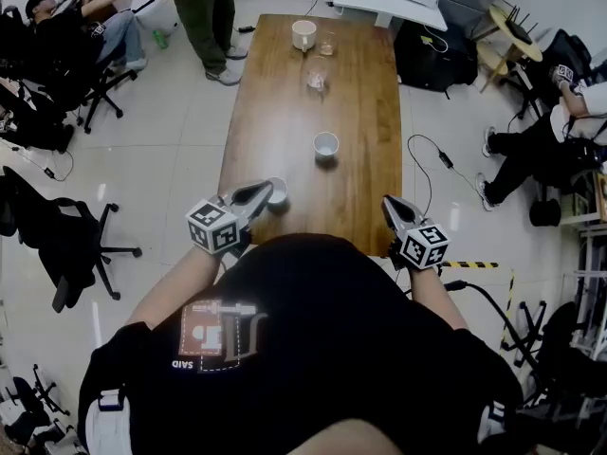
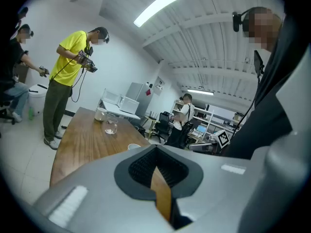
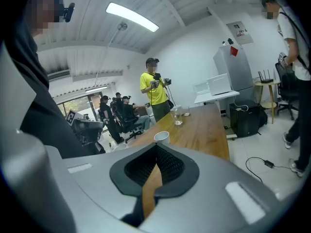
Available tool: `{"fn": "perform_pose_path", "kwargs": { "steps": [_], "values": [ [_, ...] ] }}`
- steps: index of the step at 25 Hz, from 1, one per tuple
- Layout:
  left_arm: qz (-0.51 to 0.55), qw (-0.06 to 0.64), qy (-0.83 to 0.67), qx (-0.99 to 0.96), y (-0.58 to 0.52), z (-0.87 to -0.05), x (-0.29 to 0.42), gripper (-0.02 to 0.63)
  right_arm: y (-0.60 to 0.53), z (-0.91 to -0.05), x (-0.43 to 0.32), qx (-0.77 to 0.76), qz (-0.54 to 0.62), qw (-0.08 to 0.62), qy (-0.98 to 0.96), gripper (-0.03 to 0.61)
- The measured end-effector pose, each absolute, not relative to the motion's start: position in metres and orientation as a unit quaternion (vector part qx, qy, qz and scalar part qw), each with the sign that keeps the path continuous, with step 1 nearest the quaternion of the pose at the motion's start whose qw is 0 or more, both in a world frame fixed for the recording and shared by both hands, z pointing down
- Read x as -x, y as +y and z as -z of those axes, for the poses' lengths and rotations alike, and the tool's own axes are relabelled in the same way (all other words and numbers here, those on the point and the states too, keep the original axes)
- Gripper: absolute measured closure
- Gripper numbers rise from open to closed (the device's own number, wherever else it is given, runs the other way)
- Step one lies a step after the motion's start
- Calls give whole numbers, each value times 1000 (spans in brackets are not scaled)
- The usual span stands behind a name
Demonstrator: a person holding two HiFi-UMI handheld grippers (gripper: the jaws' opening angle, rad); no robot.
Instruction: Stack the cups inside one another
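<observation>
On the long wooden table (image 1: 360, 112) stand three white cups and two clear glasses. One white cup (image 1: 303, 34) and a glass (image 1: 326, 45) are at the far end, with another glass (image 1: 316, 81) just nearer. A white cup (image 1: 325, 145) sits mid-table, also visible as the cup (image 3: 162, 136) ahead of my right gripper. The nearest white cup (image 1: 277, 192) stands by the tip of my left gripper (image 1: 266, 191); contact cannot be told. My left gripper (image 2: 156, 152) is shut and empty. My right gripper (image 1: 388, 204) is over the near right corner, shut on nothing (image 3: 156, 149).
A person in a yellow shirt (image 1: 204, 8) stands at the table's far left corner. Seated people and office chairs (image 1: 66, 235) line both sides. A black bag (image 1: 432, 55) and a cable (image 1: 441, 159) lie on the floor to the right.
</observation>
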State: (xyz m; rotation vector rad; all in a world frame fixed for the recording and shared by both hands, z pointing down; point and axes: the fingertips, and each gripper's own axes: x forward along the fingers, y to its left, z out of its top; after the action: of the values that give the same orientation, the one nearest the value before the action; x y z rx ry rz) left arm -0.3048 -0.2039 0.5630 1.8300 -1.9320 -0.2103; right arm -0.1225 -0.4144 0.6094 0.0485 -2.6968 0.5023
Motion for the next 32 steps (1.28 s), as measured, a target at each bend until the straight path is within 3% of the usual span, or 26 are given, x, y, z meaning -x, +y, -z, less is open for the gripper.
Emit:
{"fn": "perform_pose_path", "kwargs": {
  "steps": [7,10,13,23,28,32],
  "values": [
    [87,228,-720,-650,-194,-559,310,612,-404,-597,145,30,-146,209,-967,565],
    [94,220,-734,-636,-185,-555,315,612,-375,-571,178,110,-48,221,-968,563],
    [104,214,-751,-615,-165,-553,323,612,-316,-559,221,228,89,237,-940,511],
    [117,237,-807,-528,-59,-573,333,612,-179,-674,272,451,293,345,-770,414],
    [124,250,-816,-506,-29,-583,333,612,-181,-724,270,442,351,397,-723,418],
    [123,255,-814,-507,-20,-586,333,612,-182,-738,270,433,374,408,-712,478]
  ]
}}
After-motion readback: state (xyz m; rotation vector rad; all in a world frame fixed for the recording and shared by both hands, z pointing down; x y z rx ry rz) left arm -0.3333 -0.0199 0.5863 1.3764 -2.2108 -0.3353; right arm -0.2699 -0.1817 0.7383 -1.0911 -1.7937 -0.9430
